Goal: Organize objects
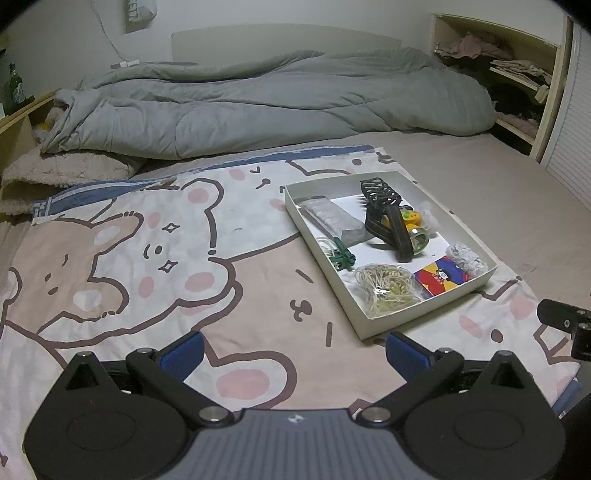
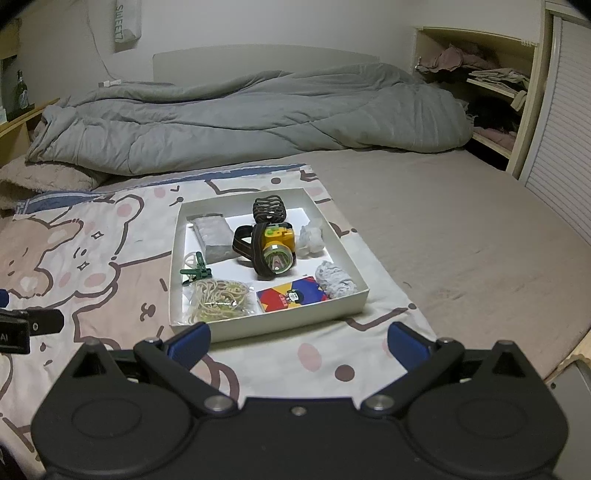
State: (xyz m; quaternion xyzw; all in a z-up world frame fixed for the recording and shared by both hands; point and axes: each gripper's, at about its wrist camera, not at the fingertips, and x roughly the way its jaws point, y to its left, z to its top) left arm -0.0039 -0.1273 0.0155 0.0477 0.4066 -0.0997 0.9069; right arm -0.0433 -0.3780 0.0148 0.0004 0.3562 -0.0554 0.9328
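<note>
Left gripper (image 1: 293,349) fingers spread, empty, over the bear blanket (image 1: 147,258). White tray (image 2: 360,288) holds everything: clip (image 2: 195,271), rubber bands (image 2: 218,299), headlamp (image 2: 275,251), card box (image 2: 291,297). Right gripper (image 2: 299,341) fingers spread, empty. Risk: soft bed lets tray tip or slide when pushed.

On the wall above the headboard I saw a hanging bag (image 2: 127,24) printed "SWEET", its letters running down its side. The card pack (image 2: 291,298) in the box bore print too small to read.
</note>
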